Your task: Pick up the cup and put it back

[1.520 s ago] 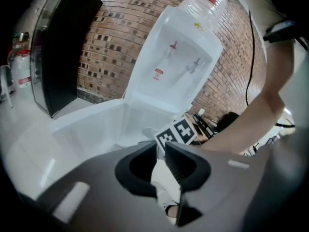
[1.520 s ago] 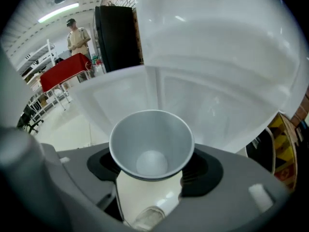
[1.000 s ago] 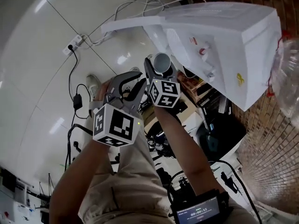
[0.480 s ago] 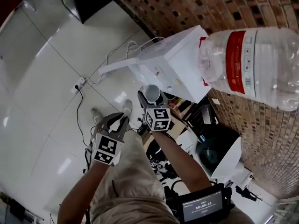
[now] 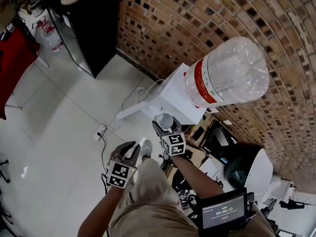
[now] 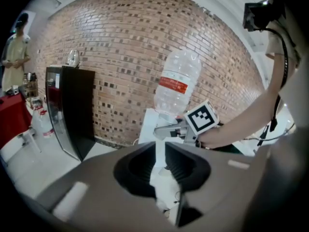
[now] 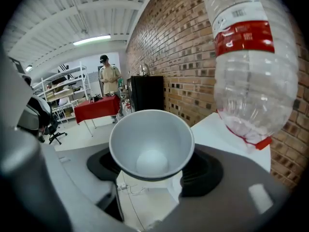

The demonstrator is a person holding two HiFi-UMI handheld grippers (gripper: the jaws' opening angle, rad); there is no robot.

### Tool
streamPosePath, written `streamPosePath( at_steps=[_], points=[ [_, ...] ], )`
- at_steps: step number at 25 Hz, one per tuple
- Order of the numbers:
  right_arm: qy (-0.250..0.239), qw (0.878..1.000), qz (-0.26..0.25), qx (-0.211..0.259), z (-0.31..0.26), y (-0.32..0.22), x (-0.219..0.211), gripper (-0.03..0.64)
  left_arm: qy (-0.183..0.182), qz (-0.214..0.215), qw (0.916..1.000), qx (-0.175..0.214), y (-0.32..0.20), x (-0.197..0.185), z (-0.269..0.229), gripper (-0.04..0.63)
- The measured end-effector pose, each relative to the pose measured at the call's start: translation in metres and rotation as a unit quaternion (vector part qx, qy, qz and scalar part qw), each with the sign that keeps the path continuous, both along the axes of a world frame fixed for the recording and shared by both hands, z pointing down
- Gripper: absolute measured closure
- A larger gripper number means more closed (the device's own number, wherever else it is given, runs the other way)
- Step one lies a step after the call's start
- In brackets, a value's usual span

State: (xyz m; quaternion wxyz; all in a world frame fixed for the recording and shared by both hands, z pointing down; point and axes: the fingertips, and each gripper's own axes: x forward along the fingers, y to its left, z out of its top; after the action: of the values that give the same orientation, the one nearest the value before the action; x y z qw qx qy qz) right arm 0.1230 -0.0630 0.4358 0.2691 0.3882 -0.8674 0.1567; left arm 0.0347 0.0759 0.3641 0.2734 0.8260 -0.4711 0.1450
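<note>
Your right tool (image 5: 165, 127) pinches the white cup (image 7: 151, 144) by its wall, mouth up, in the air just beside the water dispenser (image 5: 170, 95). Your left tool (image 6: 160, 163) grips nothing. Its jaws stand a narrow gap apart.

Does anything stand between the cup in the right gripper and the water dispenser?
Nothing visible does. The right gripper holds the cup close beside the white dispenser, with no object showing between them. The bottle stands on top of the dispenser, above the cup.
</note>
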Motion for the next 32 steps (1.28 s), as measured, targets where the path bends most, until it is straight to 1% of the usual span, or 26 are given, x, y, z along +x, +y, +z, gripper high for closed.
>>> streamPosePath(
  at_steps=[4,8,13,17,19,21,23,26,29,32],
  points=[
    [-0.008,1.000,0.004,0.015,-0.045,0.012,0.000,0.284,0.004,0.007,0.9998,0.018,0.015,-0.006,-0.036,0.543],
    [-0.024,0.999,0.017,0.027,-0.084,0.024,0.009,0.284,0.020,0.027,0.9992,0.021,0.029,-0.003,-0.062,0.543],
    [-0.035,0.998,0.027,0.038,-0.123,0.048,0.032,0.284,0.015,0.049,0.9983,0.029,0.046,-0.003,-0.074,0.543],
    [-0.030,0.998,0.019,0.046,-0.151,0.061,0.056,0.284,0.016,0.040,0.9986,0.032,0.047,-0.001,-0.084,0.543],
    [-0.027,0.998,0.021,0.055,-0.164,0.067,0.069,0.284,0.018,0.043,0.9982,0.038,0.043,0.006,-0.092,0.543],
    [-0.027,0.997,0.029,0.066,-0.179,0.073,0.086,0.284,0.015,0.061,0.9971,0.044,0.039,0.020,-0.098,0.543],
    [-0.030,0.996,0.035,0.072,-0.192,0.081,0.104,0.284,0.015,0.081,0.9955,0.046,0.042,0.041,-0.104,0.543],
    [-0.035,0.996,0.038,0.074,-0.210,0.094,0.129,0.284,0.018,0.112,0.9926,0.043,0.053,0.079,-0.110,0.543],
    [-0.042,0.995,0.048,0.071,-0.220,0.109,0.158,0.284,0.019,0.148,0.9880,0.042,0.065,0.115,-0.114,0.543],
    [-0.055,0.994,0.062,0.076,-0.235,0.123,0.181,0.284,0.022,0.163,0.9854,0.044,0.070,0.138,-0.118,0.543]
  ],
)
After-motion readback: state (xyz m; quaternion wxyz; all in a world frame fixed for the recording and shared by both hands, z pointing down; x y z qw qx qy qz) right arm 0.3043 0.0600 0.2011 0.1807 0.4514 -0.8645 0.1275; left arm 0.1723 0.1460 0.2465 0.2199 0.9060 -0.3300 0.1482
